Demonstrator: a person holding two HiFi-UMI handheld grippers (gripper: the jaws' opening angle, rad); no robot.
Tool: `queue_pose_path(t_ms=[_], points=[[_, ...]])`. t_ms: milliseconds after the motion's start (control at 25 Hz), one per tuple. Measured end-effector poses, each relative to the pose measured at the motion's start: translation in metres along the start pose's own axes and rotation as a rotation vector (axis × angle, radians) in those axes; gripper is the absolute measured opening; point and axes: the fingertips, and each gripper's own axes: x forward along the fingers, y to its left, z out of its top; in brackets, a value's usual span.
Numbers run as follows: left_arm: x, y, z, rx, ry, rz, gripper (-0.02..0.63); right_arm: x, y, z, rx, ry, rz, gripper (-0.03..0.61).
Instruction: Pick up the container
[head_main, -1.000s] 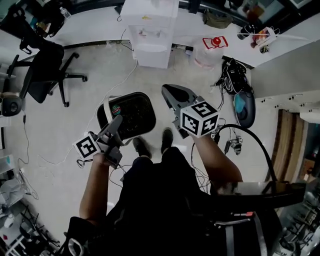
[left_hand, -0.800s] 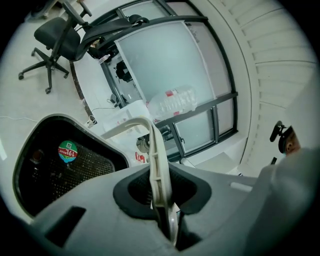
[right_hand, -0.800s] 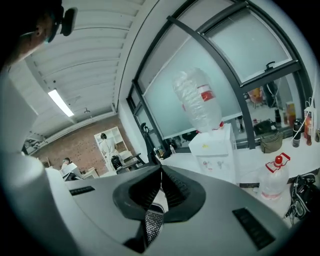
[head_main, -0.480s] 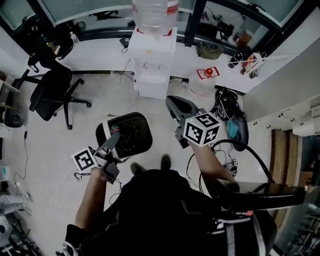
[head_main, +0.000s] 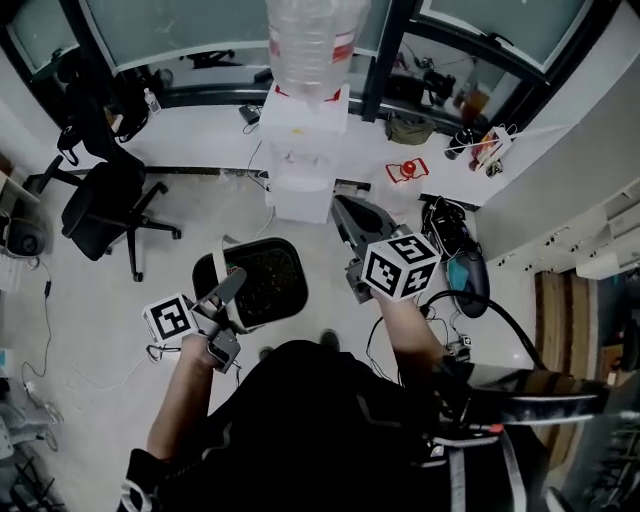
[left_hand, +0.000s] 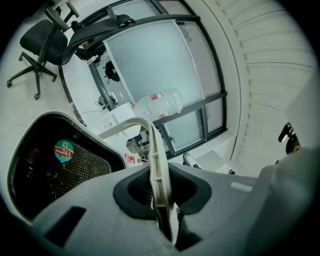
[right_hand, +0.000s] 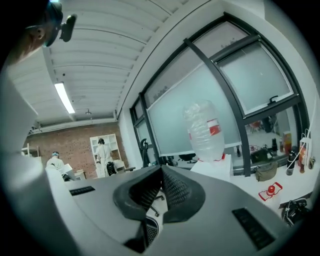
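The container is a black mesh bin with a white bail handle. It hangs over the floor in front of the person, at my left side in the head view. My left gripper is shut on that handle. In the left gripper view the white handle stands pinched between the pads of the left gripper, and the container with a round sticker hangs at lower left. My right gripper is held level to the right of the bin. The right gripper is shut with nothing in it.
A white water dispenser with a clear bottle stands ahead by the window wall. A black office chair is at the left. A red item, a dark bag and cables lie on the floor at the right.
The head view has swung forward, bringing the dispenser's bottle and the windows into sight. The left gripper keeps its hold on the handle; the bin hangs slightly nearer the dispenser.
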Motion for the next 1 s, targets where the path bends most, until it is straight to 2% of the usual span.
queue_pose_path(t_ms=[200, 360, 720, 1000], points=[[0.001, -0.007, 0.003, 0.001, -0.007, -0.020, 0.055, -0.005, 0.002, 0.004, -0.067, 0.013, -0.027, 0.009], [0.005, -0.012, 0.000, 0.013, 0.004, -0.048, 0.055, -0.009, -0.006, 0.005, -0.051, 0.018, -0.049, 0.008], [0.009, -0.008, -0.006, -0.012, 0.034, -0.032, 0.055, -0.009, -0.008, 0.002, -0.041, 0.017, -0.055, 0.008], [0.008, -0.004, -0.005, 0.005, 0.035, -0.026, 0.055, -0.007, -0.010, 0.002, -0.029, 0.008, -0.056, 0.008]])
